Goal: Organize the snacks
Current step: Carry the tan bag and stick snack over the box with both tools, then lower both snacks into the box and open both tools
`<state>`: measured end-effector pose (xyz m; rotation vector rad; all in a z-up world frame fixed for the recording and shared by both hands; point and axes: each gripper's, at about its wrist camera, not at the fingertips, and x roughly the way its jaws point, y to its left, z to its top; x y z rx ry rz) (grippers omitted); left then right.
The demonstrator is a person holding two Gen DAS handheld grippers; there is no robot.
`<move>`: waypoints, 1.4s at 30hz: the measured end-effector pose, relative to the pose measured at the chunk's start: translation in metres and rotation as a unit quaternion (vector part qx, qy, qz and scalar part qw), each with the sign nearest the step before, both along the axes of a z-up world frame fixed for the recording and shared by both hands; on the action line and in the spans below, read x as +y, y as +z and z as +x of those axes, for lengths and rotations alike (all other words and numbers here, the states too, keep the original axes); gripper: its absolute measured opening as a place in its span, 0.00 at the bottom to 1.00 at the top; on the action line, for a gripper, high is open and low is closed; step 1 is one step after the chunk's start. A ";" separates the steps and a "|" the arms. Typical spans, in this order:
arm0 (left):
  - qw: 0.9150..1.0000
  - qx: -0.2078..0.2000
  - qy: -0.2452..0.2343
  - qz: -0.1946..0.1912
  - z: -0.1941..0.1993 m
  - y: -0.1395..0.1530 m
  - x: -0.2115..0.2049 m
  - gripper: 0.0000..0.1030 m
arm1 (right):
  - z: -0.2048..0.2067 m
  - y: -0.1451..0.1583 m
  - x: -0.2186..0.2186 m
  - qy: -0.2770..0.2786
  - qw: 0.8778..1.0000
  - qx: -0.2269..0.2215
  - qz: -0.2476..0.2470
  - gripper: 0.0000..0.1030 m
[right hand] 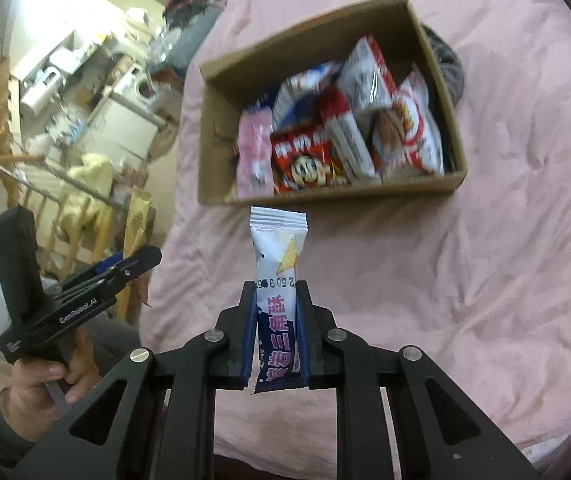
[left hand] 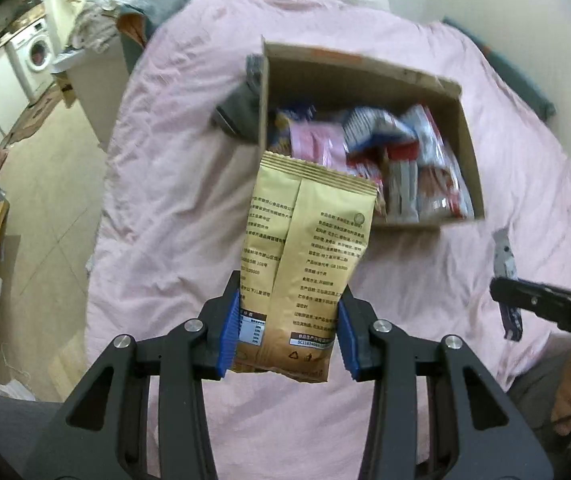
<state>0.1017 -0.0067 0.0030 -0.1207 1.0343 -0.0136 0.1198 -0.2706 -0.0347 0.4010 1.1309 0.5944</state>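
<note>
A tan bag (left hand: 305, 256) is clamped by its lower end between the blue pads (left hand: 229, 332) of the left gripper (left hand: 288, 330), held above the pink bedcover (left hand: 173, 168) just short of the box (left hand: 369, 76) of snacks (right hand: 341, 136). The right gripper (right hand: 275, 332) pinches a slim white packet (right hand: 277, 276), also near the box.

A bed (left hand: 173, 184) under a wrinkled pink sheet (right hand: 505, 240) carried an open cardboard box (right hand: 325, 194) of snack packets; a dark grey object (left hand: 239, 114) lay touching the box's far side.
</note>
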 end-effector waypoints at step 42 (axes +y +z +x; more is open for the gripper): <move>0.998 -0.061 -0.030 -0.012 0.130 -0.036 -0.034 0.37 | 0.112 -0.018 0.033 -0.057 0.996 -0.060 -0.029 0.18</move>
